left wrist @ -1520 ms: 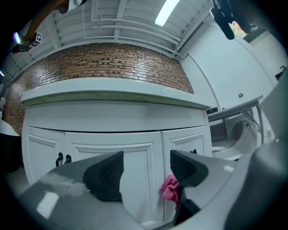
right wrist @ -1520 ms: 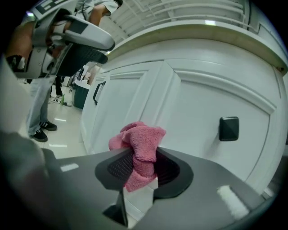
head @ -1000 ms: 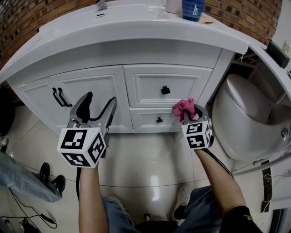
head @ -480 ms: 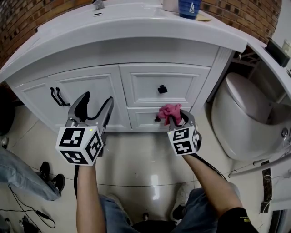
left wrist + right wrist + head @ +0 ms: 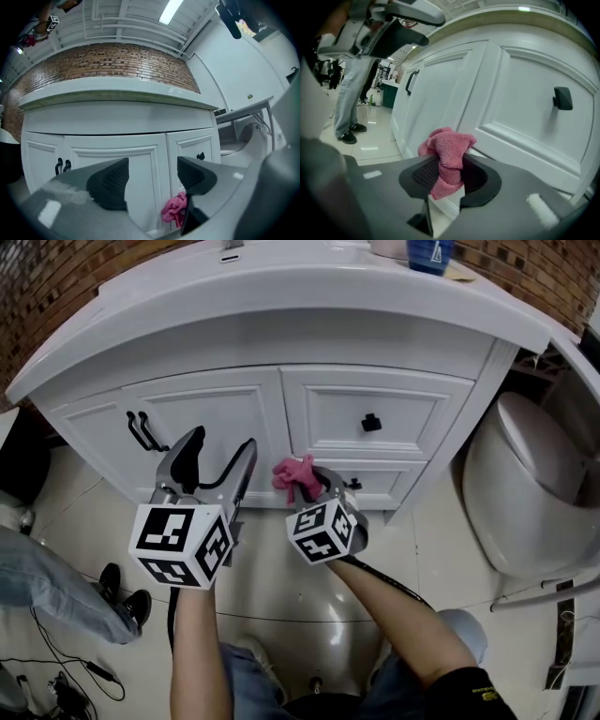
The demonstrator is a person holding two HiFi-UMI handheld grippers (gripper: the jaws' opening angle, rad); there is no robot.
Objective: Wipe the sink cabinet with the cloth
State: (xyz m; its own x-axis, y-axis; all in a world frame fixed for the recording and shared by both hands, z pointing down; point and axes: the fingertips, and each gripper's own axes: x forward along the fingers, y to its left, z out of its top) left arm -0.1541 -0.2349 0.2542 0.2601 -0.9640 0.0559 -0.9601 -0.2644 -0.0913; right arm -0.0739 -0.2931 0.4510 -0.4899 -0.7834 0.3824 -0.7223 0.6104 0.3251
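Your right gripper (image 5: 307, 486) has its fingers pinching the pink cloth (image 5: 293, 474) at frame centre, just beside the sink cabinet (image 5: 211, 418) low front; your left gripper (image 5: 220, 444) hangs spread, empty; I judge the upper panels remain to wipe.

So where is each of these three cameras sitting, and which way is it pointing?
Head view: on the person's head, looking steeply down at the white cabinet; both forearms show, with the left hand-held gripper and the right hand-held gripper.
Left gripper view: on the left hand-held gripper, facing the white cabinet; its two jaws show, apart.
Right gripper view: on the right hand-held gripper, facing the drawers; its jaws show, shut on the pink cloth.
Shared: all three show the pink cloth and the white cabinet.
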